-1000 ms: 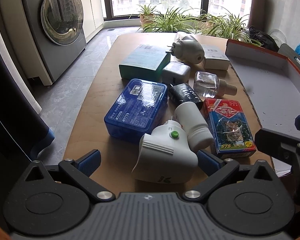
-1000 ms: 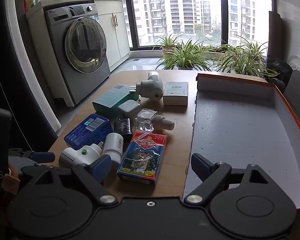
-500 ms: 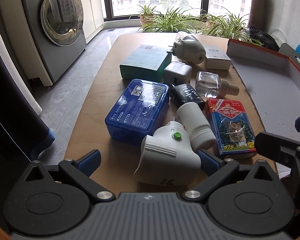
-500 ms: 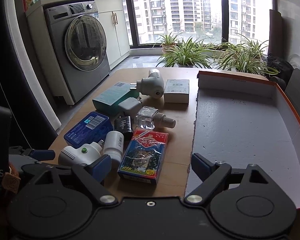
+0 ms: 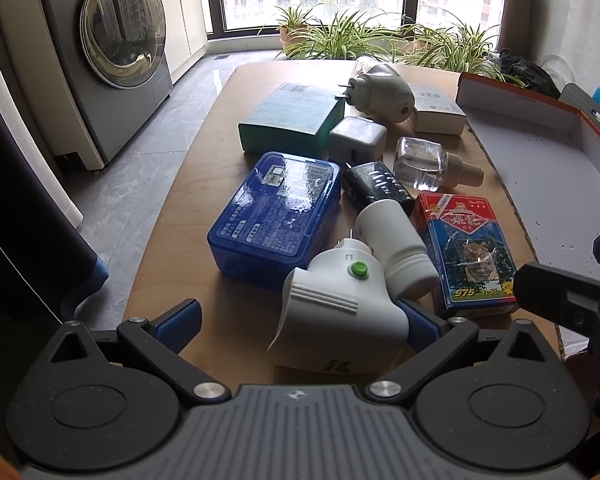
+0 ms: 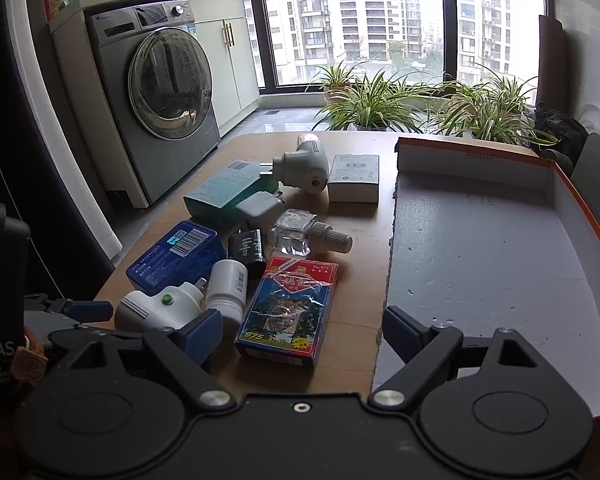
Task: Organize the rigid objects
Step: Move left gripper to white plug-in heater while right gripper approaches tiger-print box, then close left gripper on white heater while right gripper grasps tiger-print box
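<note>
Left gripper [image 5: 298, 318] sat low over the near edge of the wooden tabletop [image 5: 204, 184], fingers spread wide and level, holding nothing. The white plastic plug-in device with a green button [image 5: 340, 312] lay between its fingers, tight against the right blue pad [image 5: 418, 326], well clear of the left one; looked like a bracketing pose ahead of a pinch, so likely the first pick. Rest of the clutter was bunched just ahead of that gripper: a white cylindrical bottle [image 5: 392, 240] touching the plug-in, a blue translucent plastic case [image 5: 276, 216] ahead-left, a red-and-blue tiger-print card box [image 5: 466, 248] ahead-right, a small black adapter [image 5: 376, 186] and a clear glass refill bottle with a beige cap [image 5: 428, 164] further ahead. Right gripper [image 6: 300, 330] was also spread wide and empty, hovering level, straddling the tabletop and the near-left edge of the shallow white cardboard tray with an orange rim [image 6: 480, 264]. The card box lay right between its fingers. Tray sat to its front-right with nothing in it, presumably the drop-off, so no sorting done yet. Risk on closing the left gripper: off-centre grasp may shove the plug-in into the bottle.
</note>
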